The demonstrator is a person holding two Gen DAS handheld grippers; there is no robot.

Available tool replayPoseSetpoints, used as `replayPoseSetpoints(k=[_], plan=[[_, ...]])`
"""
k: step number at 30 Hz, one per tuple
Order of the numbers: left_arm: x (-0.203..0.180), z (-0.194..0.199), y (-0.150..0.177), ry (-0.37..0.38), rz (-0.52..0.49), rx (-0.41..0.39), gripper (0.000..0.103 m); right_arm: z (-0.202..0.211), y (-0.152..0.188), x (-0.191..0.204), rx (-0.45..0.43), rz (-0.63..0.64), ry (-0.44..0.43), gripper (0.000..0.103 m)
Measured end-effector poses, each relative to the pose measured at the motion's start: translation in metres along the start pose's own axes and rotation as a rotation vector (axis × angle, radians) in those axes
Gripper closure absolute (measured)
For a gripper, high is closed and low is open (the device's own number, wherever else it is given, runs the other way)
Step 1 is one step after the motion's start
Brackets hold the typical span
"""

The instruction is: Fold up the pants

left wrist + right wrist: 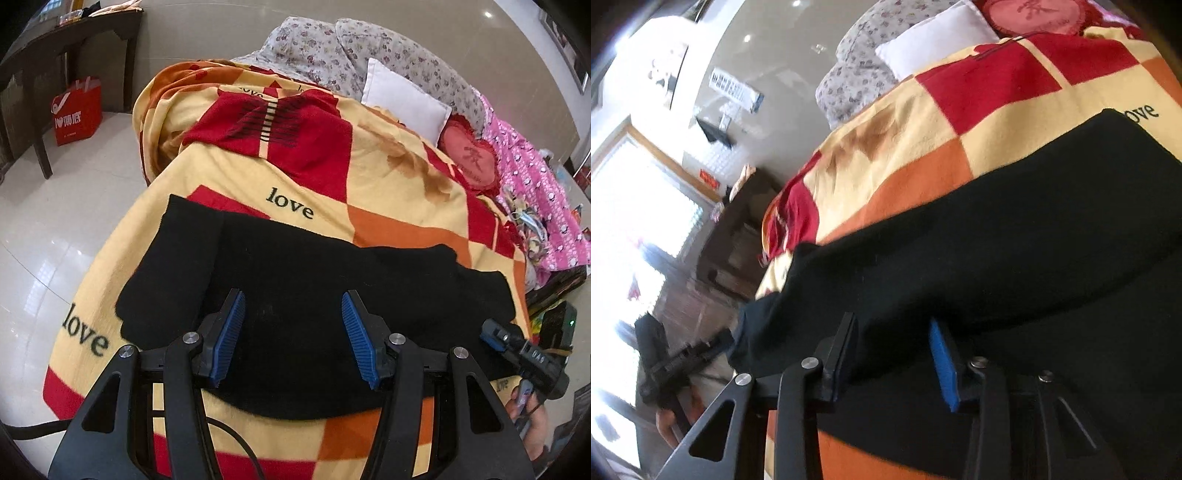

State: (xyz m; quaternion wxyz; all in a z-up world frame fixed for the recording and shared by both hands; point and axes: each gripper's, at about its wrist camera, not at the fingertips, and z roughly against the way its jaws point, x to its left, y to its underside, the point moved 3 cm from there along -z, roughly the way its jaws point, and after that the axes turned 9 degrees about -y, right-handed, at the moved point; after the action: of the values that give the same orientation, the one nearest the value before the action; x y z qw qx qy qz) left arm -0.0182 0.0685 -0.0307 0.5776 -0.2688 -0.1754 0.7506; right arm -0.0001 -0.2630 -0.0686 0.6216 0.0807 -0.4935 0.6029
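Observation:
Black pants (295, 258) lie spread flat across a yellow, red and orange "love" blanket (332, 177) on a bed. My left gripper (293, 295) hovers over their near part, its blue pads wide apart and nothing pinched. At the pants' right end is my right gripper (491, 334), held by a hand. In the right wrist view the pants (1015, 229) fill the foreground on the blanket (923, 147). The right gripper (892, 319) stands low over the cloth with its jaws apart. Black fabric shows in the gap, and the pads do not press on it.
A white pillow (406, 99), floral bedding (314, 48), a red heart cushion (469, 155) and a pink quilt (535, 184) crowd the bed's far end. Left of the bed, a red bag (77, 110) stands on the tiled floor beside a dark wooden table (55, 55).

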Motion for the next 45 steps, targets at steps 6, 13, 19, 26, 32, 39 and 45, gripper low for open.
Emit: replayPoseSetpoints(k=[6, 13, 19, 26, 32, 39, 45], plan=[[0.001, 0.000, 0.027, 0.048, 0.046, 0.085, 0.049, 0.019, 0.016, -0.013, 0.026, -0.056, -0.042, 0.063], [-0.008, -0.006, 0.045, 0.138, 0.127, 0.191, 0.049, 0.015, 0.008, -0.014, 0.021, -0.056, -0.065, 0.060], [0.002, -0.005, 0.042, 0.260, 0.290, 0.283, 0.040, 0.013, 0.010, -0.014, 0.034, -0.058, -0.082, 0.059], [0.013, -0.016, 0.040, 0.267, 0.387, 0.329, 0.038, 0.016, 0.011, -0.015, 0.040, -0.065, -0.084, 0.058], [0.006, -0.027, 0.029, 0.247, 0.385, 0.305, 0.038, 0.011, 0.005, -0.019, 0.010, -0.069, -0.092, 0.058], [-0.007, -0.027, 0.018, 0.241, 0.300, 0.231, 0.082, 0.001, -0.003, -0.022, -0.023, -0.022, -0.081, 0.097], [0.000, 0.002, 0.014, 0.269, 0.232, 0.155, 0.088, 0.049, 0.003, 0.026, -0.075, 0.140, -0.097, 0.098]])
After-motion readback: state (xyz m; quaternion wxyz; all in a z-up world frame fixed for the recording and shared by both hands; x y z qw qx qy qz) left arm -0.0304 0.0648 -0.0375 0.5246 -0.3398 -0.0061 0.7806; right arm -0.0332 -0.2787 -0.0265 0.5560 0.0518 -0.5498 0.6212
